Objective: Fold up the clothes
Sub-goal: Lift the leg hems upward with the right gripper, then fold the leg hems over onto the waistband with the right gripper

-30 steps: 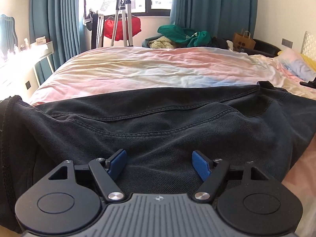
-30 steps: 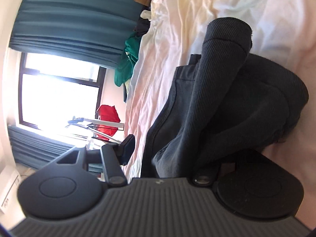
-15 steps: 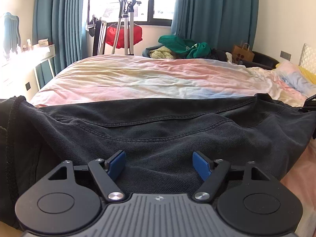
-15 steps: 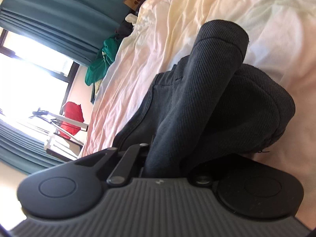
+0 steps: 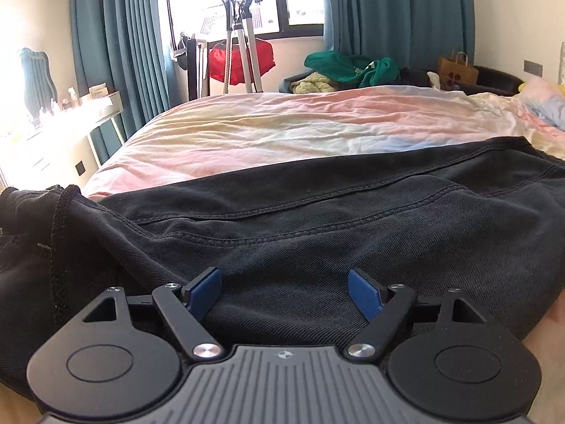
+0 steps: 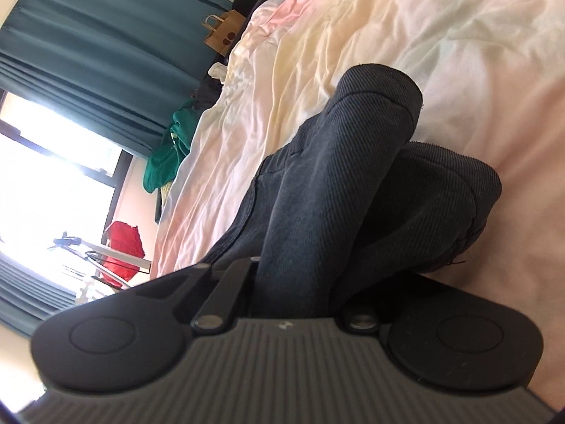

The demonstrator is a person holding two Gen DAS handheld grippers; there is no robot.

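Observation:
A pair of black trousers (image 5: 300, 219) lies across the near edge of a bed with a pastel sheet (image 5: 300, 130). My left gripper (image 5: 284, 295) is open, its blue pads (image 5: 203, 293) resting on the fabric near the front edge. In the right wrist view my right gripper (image 6: 293, 282) is shut on a bunched end of the black trousers (image 6: 335, 183), which rises in a thick fold above the sheet (image 6: 459, 53). Its fingertips are hidden in the cloth.
A pile of green and dark clothes (image 5: 349, 70) lies at the far side of the bed. A clothes steamer stand (image 5: 240, 39) with a red garment stands by the window. A paper bag (image 5: 457, 70) stands at the back right. A white shelf (image 5: 70, 116) runs along the left.
My right gripper closed on the bunched trouser end and rolled, its view tilting. My left gripper stayed open and its view tilted up a little.

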